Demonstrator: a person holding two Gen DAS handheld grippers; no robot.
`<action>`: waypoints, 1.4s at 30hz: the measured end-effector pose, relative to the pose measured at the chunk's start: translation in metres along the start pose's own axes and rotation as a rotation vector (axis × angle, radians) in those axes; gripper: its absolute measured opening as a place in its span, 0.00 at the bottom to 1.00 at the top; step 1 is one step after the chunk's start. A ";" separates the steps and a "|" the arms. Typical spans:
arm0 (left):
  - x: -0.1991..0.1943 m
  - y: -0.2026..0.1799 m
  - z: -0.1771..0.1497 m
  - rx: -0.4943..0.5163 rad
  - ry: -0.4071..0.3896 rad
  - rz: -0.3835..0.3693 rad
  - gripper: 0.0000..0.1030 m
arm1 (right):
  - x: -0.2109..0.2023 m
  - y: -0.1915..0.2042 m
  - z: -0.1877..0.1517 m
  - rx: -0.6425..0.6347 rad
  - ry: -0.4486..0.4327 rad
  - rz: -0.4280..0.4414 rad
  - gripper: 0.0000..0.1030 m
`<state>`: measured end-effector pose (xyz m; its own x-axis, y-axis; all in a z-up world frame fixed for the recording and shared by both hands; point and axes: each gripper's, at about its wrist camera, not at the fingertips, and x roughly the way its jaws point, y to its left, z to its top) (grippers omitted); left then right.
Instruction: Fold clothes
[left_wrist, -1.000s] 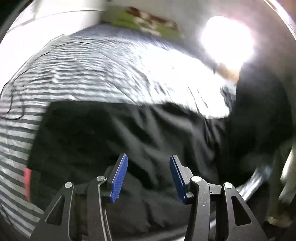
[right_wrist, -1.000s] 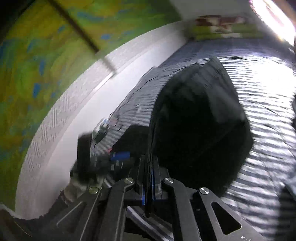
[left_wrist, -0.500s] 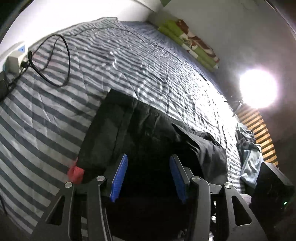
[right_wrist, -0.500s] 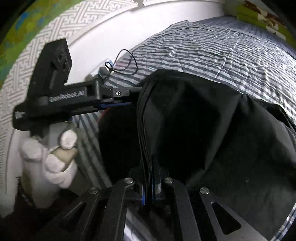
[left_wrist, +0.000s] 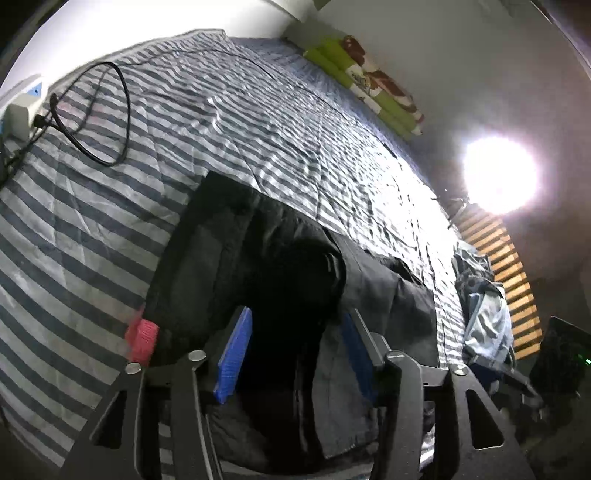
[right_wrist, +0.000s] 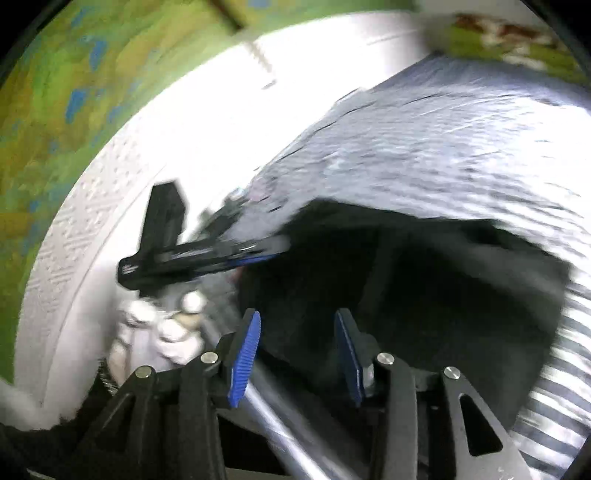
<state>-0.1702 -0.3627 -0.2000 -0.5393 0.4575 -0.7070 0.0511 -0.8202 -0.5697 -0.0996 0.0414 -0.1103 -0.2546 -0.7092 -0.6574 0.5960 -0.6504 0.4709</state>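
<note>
A black garment (left_wrist: 258, 258) lies folded on the striped bedspread (left_wrist: 258, 122), with a small red piece (left_wrist: 142, 339) at its near left edge. My left gripper (left_wrist: 295, 350) hangs low over the garment's near part. Its jaws are opening; dark cloth shows between the blue pads (left_wrist: 236, 354), but they do not press on it. In the blurred right wrist view, my right gripper (right_wrist: 295, 356) is also opening just above the black garment (right_wrist: 424, 280), and nothing is pinched. The left gripper (right_wrist: 221, 254) shows there too, held by a white-gloved hand (right_wrist: 162, 328).
A black cable (left_wrist: 110, 110) and a white plug block (left_wrist: 18, 118) lie at the bed's left edge. Green cushions (left_wrist: 369, 85) line the far wall. At the right are a bright lamp (left_wrist: 498, 173), a wooden slatted panel (left_wrist: 513, 269) and a heap of light clothes (left_wrist: 484, 314).
My right gripper was shut on the garment's edge and has let it go and opened, and its view has swung. The left jaws stand a little wider.
</note>
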 end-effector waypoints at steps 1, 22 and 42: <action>0.002 -0.001 0.000 -0.001 0.009 0.002 0.63 | -0.009 -0.012 -0.003 0.014 -0.009 -0.047 0.38; 0.038 -0.081 -0.016 0.261 0.003 0.138 0.09 | -0.013 -0.093 -0.065 0.153 0.087 -0.214 0.38; 0.072 -0.065 0.003 0.205 0.053 0.346 0.00 | 0.000 -0.099 -0.008 0.089 0.038 -0.287 0.38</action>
<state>-0.2149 -0.2776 -0.2127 -0.4754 0.1551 -0.8660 0.0505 -0.9779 -0.2029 -0.1525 0.1076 -0.1611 -0.3734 -0.4835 -0.7917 0.4342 -0.8453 0.3114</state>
